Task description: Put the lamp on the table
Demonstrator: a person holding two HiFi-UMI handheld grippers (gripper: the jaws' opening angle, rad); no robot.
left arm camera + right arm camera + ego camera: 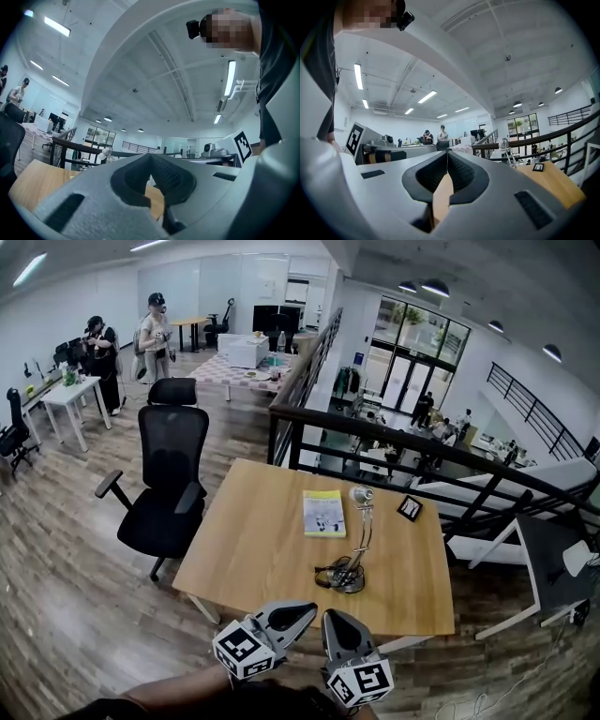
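Office chair sits off the wooden table's left edge. On the table, left to right:
- yellow-green booklet, around the middle
- desk lamp, just right of the booklet and closer to the table's near edge
- small black frame, toward the far right corner

Lamp stands upright on the table, so placing looks done.

Handling, a guess: light. The thin jointed metal arm likely flexes and could tip, and the cord may drag. Best hold is low on the stem just above the base, not the head.

Looks: silvery skinny arm, small pale head on top, round base with dark cord bunched at it.

Left gripper has its jaws clenched with nothing between them, by the table's near edge. Right gripper is likewise clenched and empty, just beside it. Neither touches the lamp.
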